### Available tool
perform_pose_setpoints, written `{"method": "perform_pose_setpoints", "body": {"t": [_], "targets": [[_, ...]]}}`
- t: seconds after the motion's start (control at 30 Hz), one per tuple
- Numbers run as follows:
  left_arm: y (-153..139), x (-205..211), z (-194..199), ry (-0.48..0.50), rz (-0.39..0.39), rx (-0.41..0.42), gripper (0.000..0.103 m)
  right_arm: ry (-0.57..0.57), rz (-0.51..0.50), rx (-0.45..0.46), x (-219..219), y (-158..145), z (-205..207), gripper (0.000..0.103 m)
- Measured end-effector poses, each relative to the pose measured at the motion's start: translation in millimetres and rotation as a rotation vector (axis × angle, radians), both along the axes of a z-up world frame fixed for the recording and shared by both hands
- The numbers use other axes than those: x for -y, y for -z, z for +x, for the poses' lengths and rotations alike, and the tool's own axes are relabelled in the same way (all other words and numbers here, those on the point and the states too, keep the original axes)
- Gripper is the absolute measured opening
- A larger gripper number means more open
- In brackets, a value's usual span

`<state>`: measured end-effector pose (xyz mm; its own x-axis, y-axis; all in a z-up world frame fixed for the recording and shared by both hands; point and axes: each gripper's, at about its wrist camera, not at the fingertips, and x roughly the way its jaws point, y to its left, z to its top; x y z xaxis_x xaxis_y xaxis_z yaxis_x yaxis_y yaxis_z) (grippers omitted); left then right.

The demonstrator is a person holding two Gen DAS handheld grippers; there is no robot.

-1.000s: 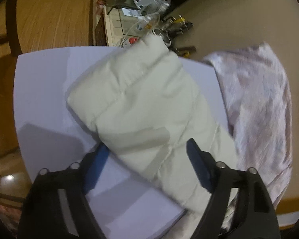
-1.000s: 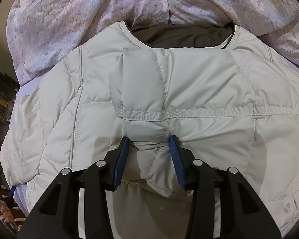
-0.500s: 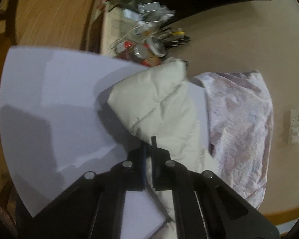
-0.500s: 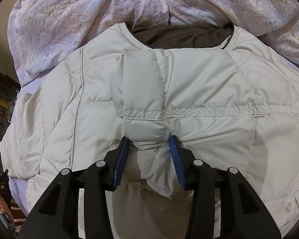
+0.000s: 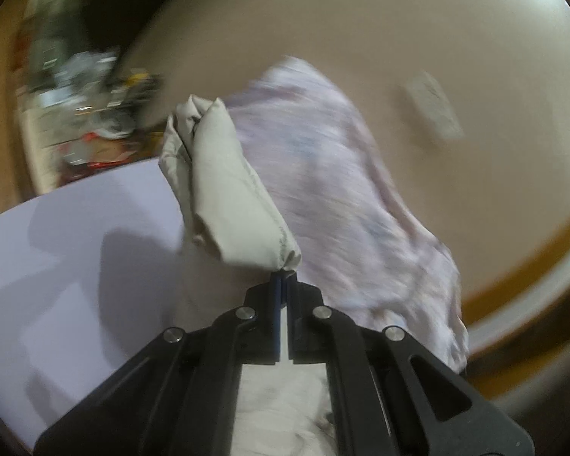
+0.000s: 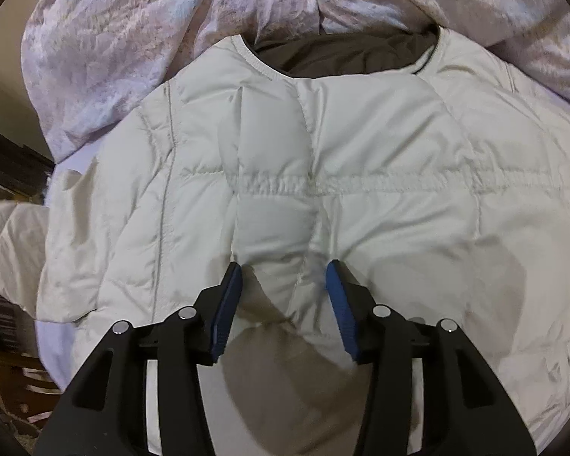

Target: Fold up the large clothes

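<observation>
Cream quilted nylon makes up the jacket [image 6: 361,174]: puffy, smooth and faintly shiny, stitched into soft square panels, with a ribbed neckline and a dark brown lining showing at twelve o'clock. It lies spread flat on a pale lilac sheet [image 5: 57,247], collar away from the camera, and a crumpled pink-and-white mottled blanket [image 6: 133,38] is bunched just beyond the collar.

The right gripper [image 6: 284,266] points steeply down at the middle of the jacket. Its jaws have just been opening; the blue pads [image 6: 228,304] stand apart on either side of a raised fold of padding and no longer squeeze it.

Only the left wrist view shows the sleeve [image 5: 224,190], a bunched cream tube lifted clear of the sheet. The left gripper [image 5: 284,277] is fully closed, pinching the cuff end at its tips, the sleeve trailing toward eleven o'clock. That view is motion-blurred; it also takes in a beige wall [image 5: 399,38] and blurred clutter [image 5: 87,87] at ten o'clock, which the right view lacks.
</observation>
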<state>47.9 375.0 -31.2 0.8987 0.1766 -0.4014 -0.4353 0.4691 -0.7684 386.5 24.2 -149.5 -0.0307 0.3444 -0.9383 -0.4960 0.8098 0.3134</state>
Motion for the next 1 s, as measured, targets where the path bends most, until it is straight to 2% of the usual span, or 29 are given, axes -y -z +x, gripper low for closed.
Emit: {"method": "perform_pose_setpoints", "body": {"t": [0.1,0.2,0.43,0.57,0.73,0.87,1.0], "targets": [[-21,31,31,0.121,0.062,0.031,0.001,0.005,0.012,0.009,13,-8,-2,0.052],[-38,64,62,0.240,0.108,0.062,0.001,0.009,0.021,0.057,32,-22,-4,0.053],[-51,138,117,0.471,0.163,0.095,0.001,0.104,0.040,0.114,80,-39,5,0.056],[-37,173,149,0.568,0.124,0.069,0.001,0.165,0.029,0.122,108,-42,15,0.056],[-8,209,177,0.656,0.117,-0.013,0.001,0.229,0.008,0.122,149,-43,21,0.056],[18,230,196,0.715,0.111,-0.102,0.002,0.266,-0.005,0.116,170,-42,22,0.056],[54,254,212,0.780,0.116,-0.230,0.003,0.284,-0.012,0.115,182,-41,21,0.056]]}}
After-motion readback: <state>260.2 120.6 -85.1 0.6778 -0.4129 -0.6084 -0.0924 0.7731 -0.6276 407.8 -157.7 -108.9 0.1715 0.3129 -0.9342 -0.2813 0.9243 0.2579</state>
